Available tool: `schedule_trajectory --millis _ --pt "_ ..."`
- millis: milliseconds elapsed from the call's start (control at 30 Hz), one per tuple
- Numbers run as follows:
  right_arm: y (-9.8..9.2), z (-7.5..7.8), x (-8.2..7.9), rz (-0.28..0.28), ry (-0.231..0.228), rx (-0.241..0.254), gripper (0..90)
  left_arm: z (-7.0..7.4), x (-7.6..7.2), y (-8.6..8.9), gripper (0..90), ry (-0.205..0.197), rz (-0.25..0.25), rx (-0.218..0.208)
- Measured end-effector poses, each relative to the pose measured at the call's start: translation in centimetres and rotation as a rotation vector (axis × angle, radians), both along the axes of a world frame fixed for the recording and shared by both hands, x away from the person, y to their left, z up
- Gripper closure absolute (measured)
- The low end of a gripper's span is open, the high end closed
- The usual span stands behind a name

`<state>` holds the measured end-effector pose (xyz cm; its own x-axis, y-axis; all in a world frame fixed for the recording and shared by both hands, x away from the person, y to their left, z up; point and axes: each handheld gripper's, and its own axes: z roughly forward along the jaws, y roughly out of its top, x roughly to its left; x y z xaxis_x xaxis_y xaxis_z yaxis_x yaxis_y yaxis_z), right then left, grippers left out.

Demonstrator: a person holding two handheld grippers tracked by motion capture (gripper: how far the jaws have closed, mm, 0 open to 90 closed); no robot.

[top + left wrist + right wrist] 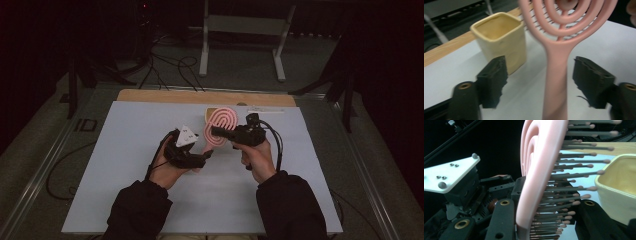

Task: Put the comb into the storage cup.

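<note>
The right claw (541, 220) is clenched on the brush (221, 126) head, so the brush is held upright above the worktop (125, 150). The left claw (540, 82) is released around the handle – probably for a handover – beside the cup (500, 37).

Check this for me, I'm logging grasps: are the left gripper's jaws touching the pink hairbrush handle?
Apart. In the left gripper view the pink hairbrush handle stands between the left gripper jaws, with bare table showing in the gaps on both sides of it.
</note>
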<state>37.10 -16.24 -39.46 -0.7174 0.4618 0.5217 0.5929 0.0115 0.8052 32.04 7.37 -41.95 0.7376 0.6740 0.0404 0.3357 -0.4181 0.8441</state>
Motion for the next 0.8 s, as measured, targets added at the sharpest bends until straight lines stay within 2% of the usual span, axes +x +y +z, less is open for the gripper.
schedule_trajectory --millis 133,200,367,467,533,633,800 --pt "0.0 -0.1 0.1 -0.002 -0.001 0.004 64.0 -0.6 -0.3 1.1 15.9 -0.014 0.046 0.017" --pt "0.1 -0.2 0.1 -0.002 -0.001 0.009 64.0 -0.9 -0.4 1.8 13.5 -0.018 0.064 -0.008" --pt "0.1 -0.2 0.0 -0.005 0.006 0.009 64.0 -1.7 -1.2 4.4 0.2 -0.021 0.096 -0.002" --pt "0.0 -0.2 0.1 -0.013 0.006 0.016 64.0 -2.4 -2.3 6.4 0.1 -0.032 0.13 -0.027" --pt "-0.1 -0.2 0.1 -0.018 0.007 0.017 64.0 -2.9 -3.0 7.7 0.1 -0.042 0.156 -0.027" --pt "-0.1 -0.2 0.2 -0.021 0.008 0.02 64.0 -3.6 -4.0 9.8 0.1 -0.044 0.186 -0.059" --pt "0.0 -0.1 0.2 -0.028 0.004 0.024 64.0 -4.8 -5.7 12.9 0.1 -0.062 0.221 -0.071"
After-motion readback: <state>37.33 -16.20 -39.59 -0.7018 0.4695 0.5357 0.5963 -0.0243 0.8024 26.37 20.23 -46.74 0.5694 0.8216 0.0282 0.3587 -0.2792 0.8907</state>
